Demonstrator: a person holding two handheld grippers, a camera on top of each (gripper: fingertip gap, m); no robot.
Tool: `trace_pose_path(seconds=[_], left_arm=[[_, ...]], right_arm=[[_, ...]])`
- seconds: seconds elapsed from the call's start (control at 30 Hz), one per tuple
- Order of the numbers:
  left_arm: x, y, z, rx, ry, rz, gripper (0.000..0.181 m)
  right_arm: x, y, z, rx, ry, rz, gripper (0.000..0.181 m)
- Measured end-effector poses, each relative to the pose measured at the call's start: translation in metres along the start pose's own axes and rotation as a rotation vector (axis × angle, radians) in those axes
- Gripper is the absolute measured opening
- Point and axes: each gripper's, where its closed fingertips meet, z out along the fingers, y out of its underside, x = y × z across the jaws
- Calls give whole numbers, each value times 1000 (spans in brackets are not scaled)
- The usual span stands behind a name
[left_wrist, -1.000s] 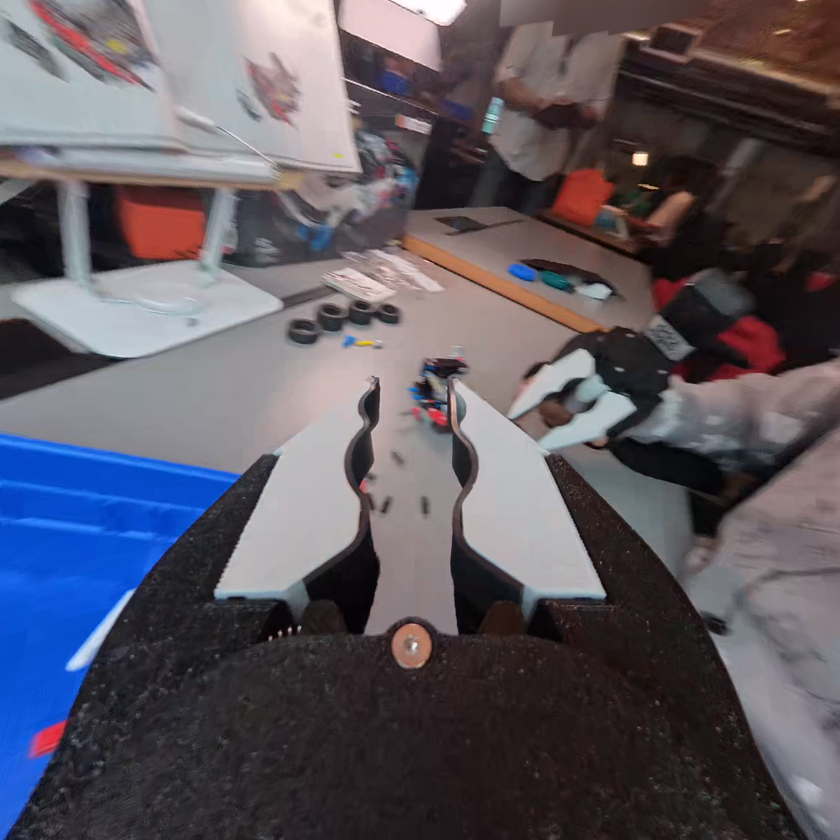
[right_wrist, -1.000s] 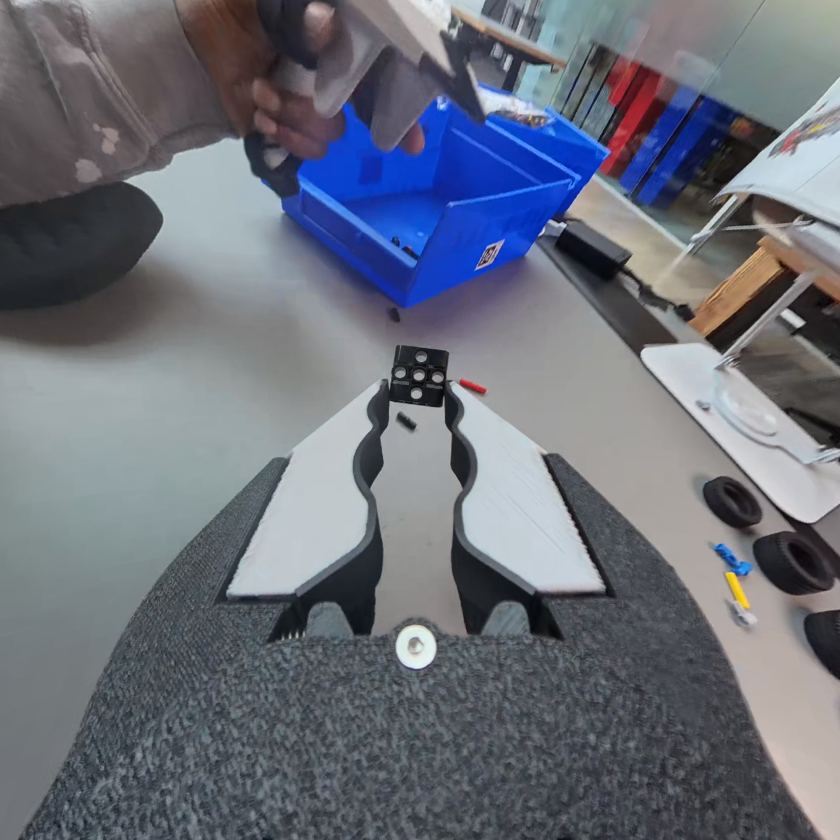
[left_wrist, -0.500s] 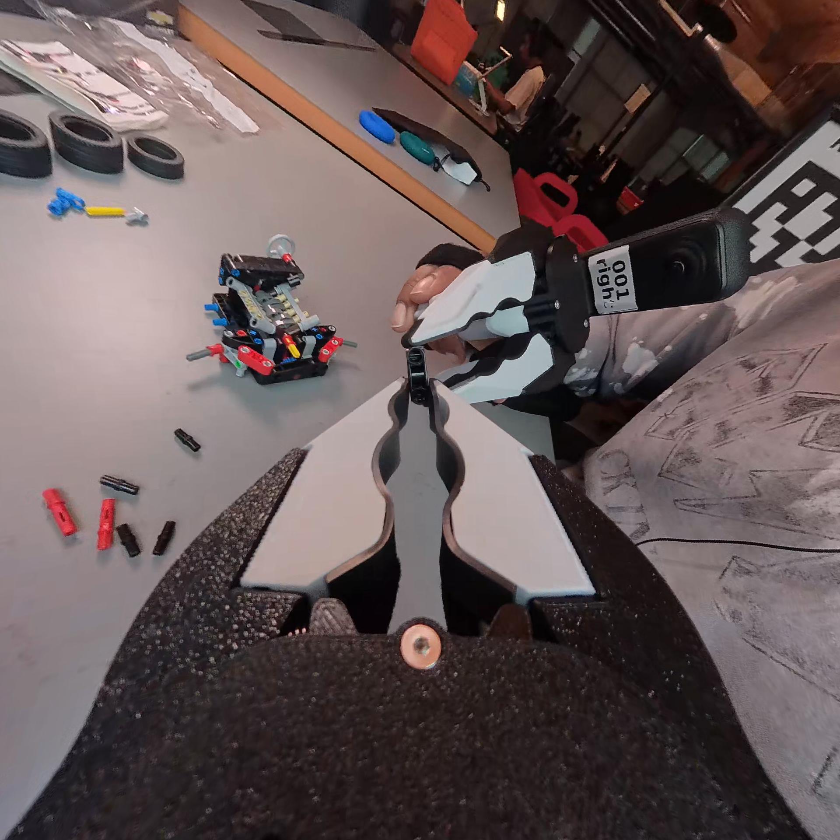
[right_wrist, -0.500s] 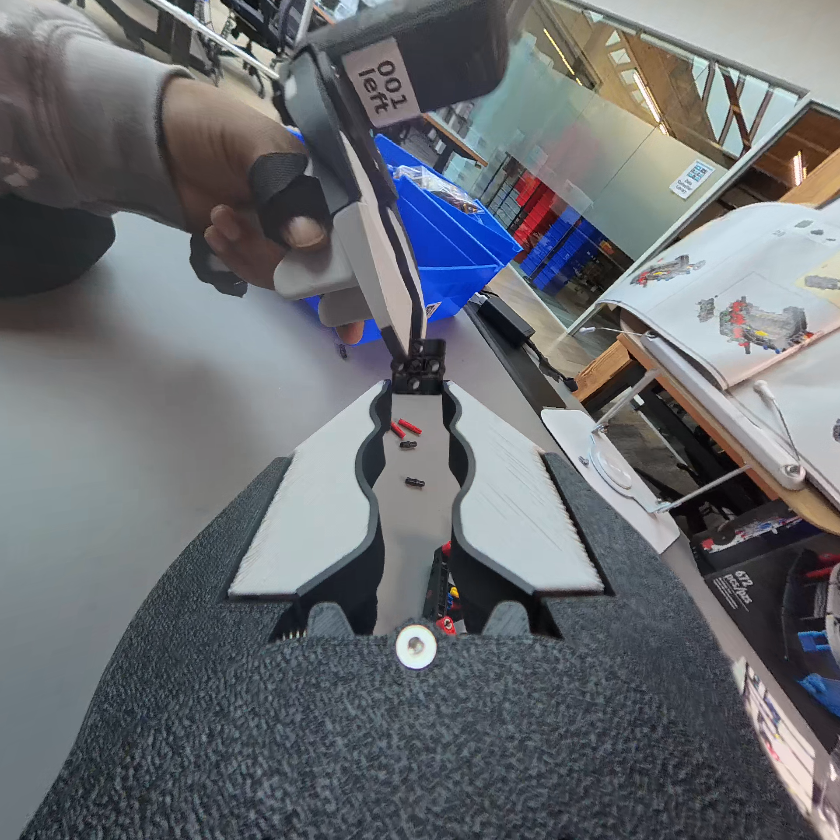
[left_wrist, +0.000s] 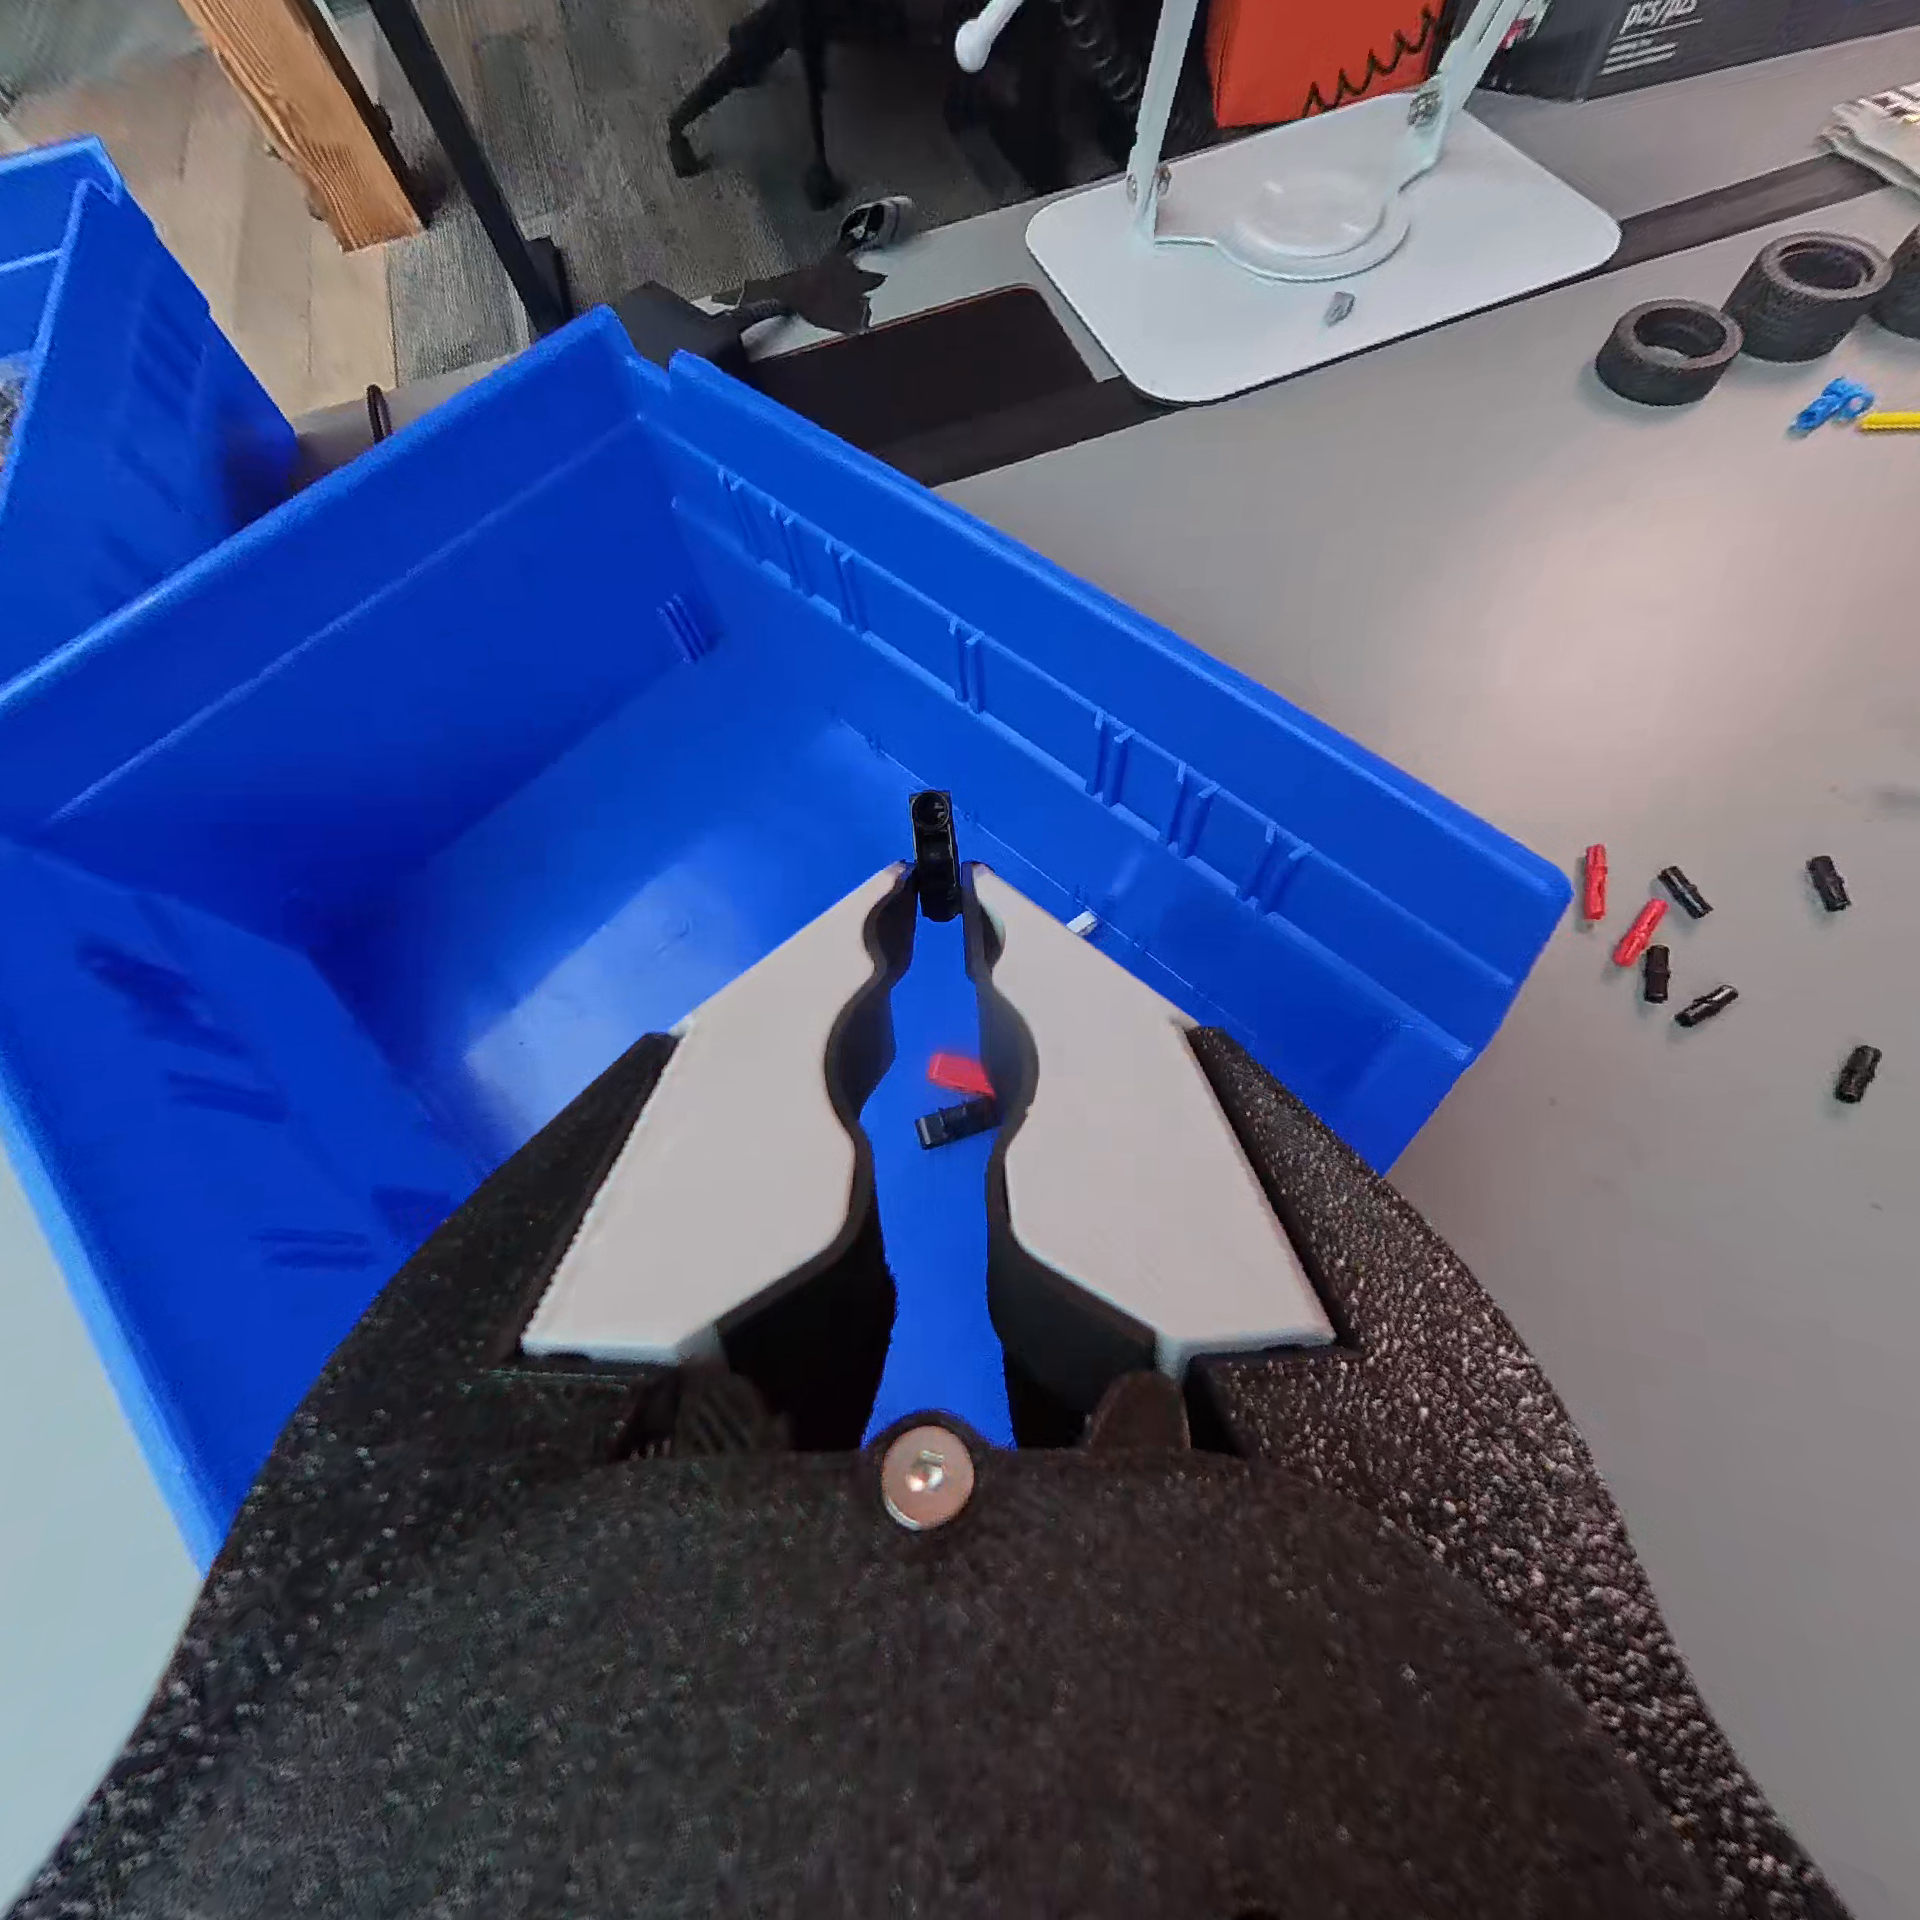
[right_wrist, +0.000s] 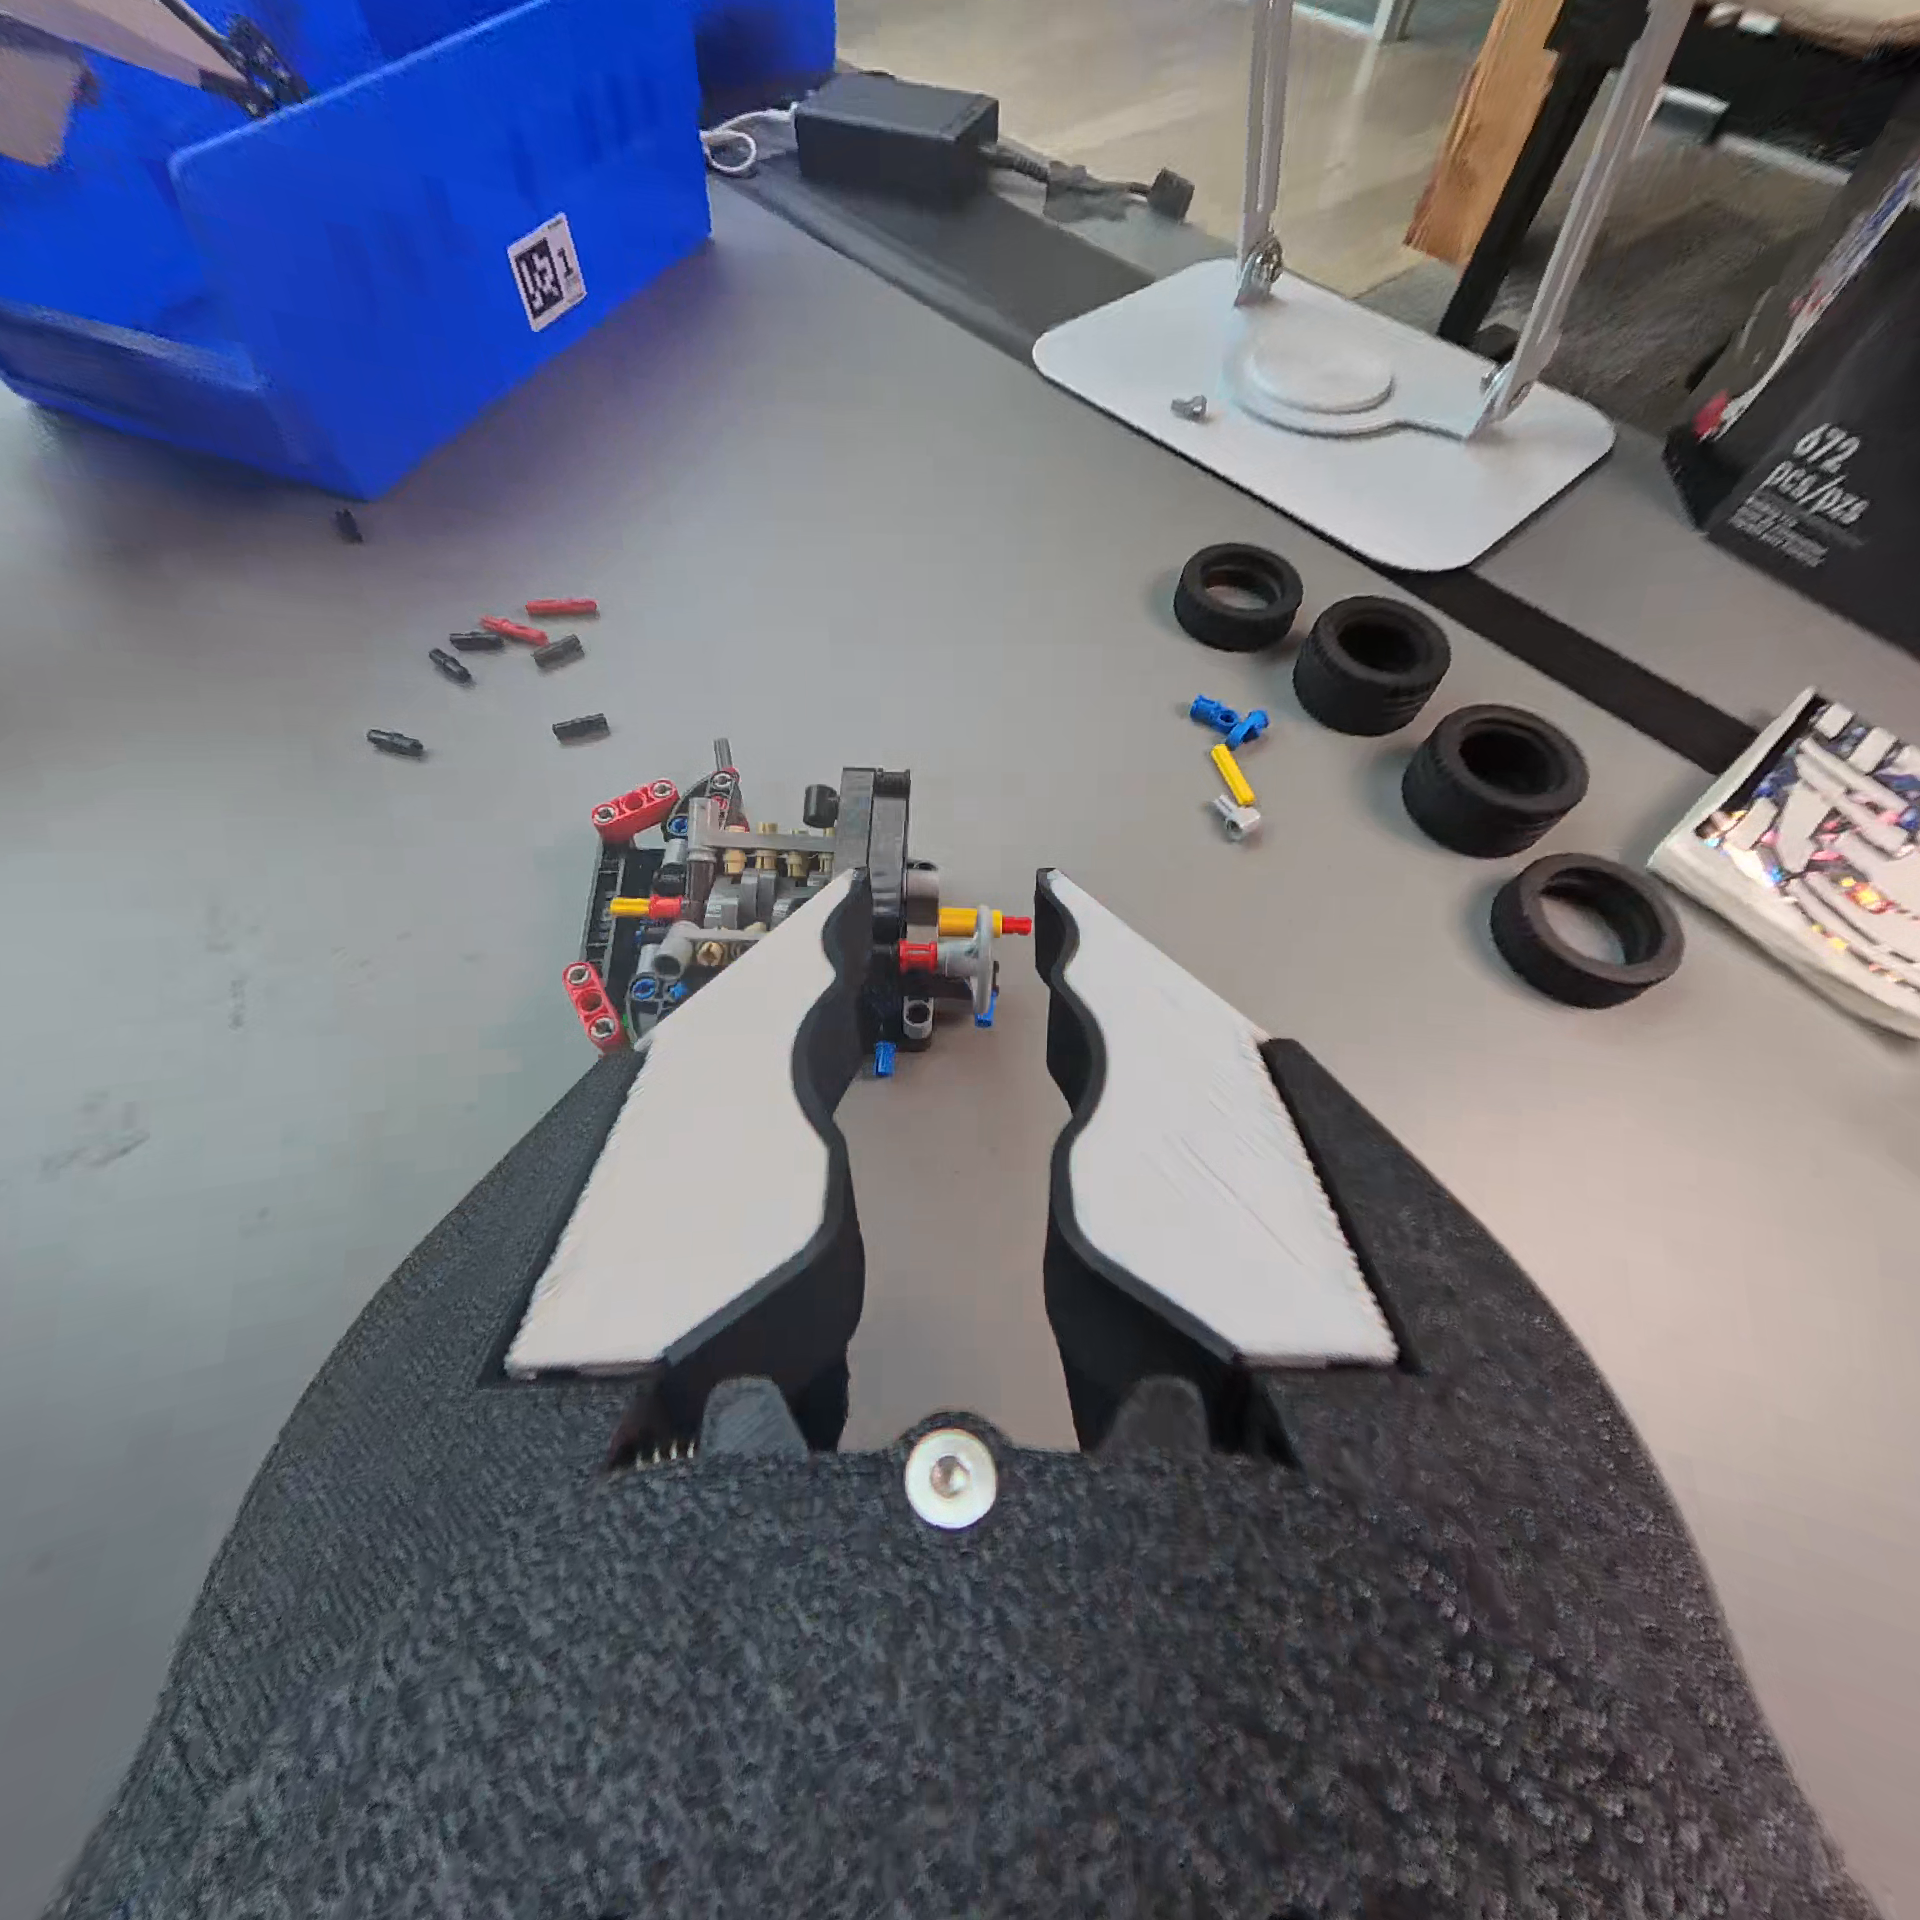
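Grey desk (right_wrist: 935, 436) carries a blue bin (left_wrist: 1247, 748) with a square code sticker, a white stand base (right_wrist: 1340, 436), four black tyres (right_wrist: 1496, 779) and a half-built brick model (right_wrist: 748, 894) partly hidden by the right gripper (right_wrist: 945, 894), its jaws spread and empty. A dark box (right_wrist: 1808, 457) and booklet (right_wrist: 1808, 862) are cut off at the edge. Left gripper (left_wrist: 933, 883) hangs over the bin, jaws pinching a small black piece (left_wrist: 932, 847); loose red and black pins (left_wrist: 1673, 945) lie beside it.

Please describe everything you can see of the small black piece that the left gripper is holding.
The black piece is a short, narrow plastic beam with round holes, one visible at its upper end. It stands upright, pinched at its lower end between the tips of the left gripper, whose fingers are shut on it. It hangs in the air above the inside of the blue bin, touching nothing else.
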Motion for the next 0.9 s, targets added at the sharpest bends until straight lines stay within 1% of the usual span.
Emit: trace_pose_path(seconds=[0.03,0.07,0.13,0.2,0.3,0.4,0.5,0.57,0.67,0.73,0.9], left_arm=[[1,0,1,-2,0,3,9],[1,-2,2,5,-5,5,14],[1,-7,1,32,-17,10,25],[6,-17,-2,82,-8,16,31],[22,-36,-11,191,39,43,32],[43,-55,-24,311,98,80,33],[60,-64,-32,373,131,116,34],[68,-63,-33,380,139,145,35],[72,-60,-31,371,137,174,36],[74,-59,-29,366,142,174,37],[79,-57,-27,378,159,167,37]], right_arm=[[-1,4,0,2,-50,39,29],[-1,8,-1,1,-89,77,29],[2,10,-2,16,-115,127,26],[4,14,0,9,-117,152,21],[1,22,6,-31,-118,139,15],[-2,23,8,-48,-109,113,10],[12,23,7,-71,-11,108,10],[25,25,3,-81,74,117,9],[43,30,-4,-103,181,136,3],[52,32,-8,-118,245,129,3],[52,33,-10,-129,266,117,5]])
